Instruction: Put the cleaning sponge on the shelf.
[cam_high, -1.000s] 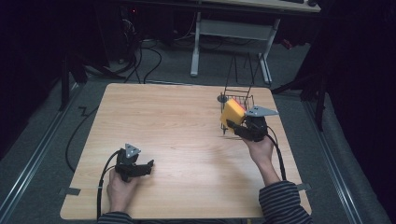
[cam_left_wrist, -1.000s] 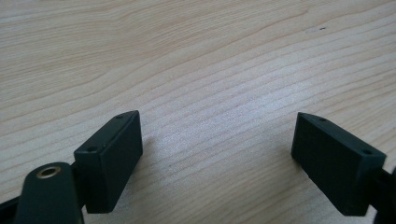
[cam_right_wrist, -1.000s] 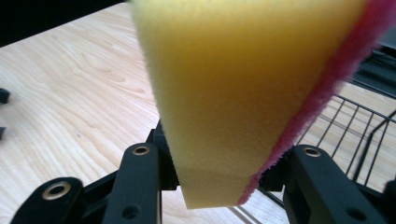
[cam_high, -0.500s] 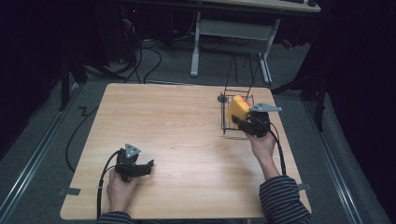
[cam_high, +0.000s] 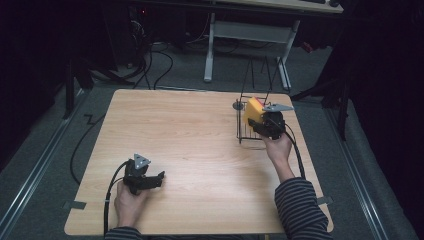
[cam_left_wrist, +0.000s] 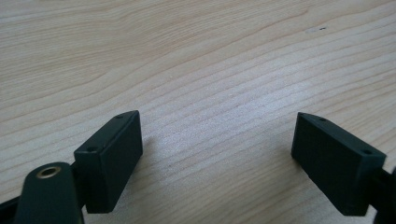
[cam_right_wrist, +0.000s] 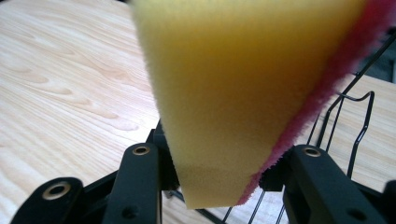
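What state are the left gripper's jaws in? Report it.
Open: the left gripper shows bare wooden table across the wide gap between its jaws.

sponge (cam_right_wrist: 233, 84) top cropped, wire rack (cam_high: 250, 125) partly hidden behind tongs

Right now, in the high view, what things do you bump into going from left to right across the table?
Left gripper with its jaws open on the wooden table → black wire rack → yellow sponge → right gripper clamping that sponge.
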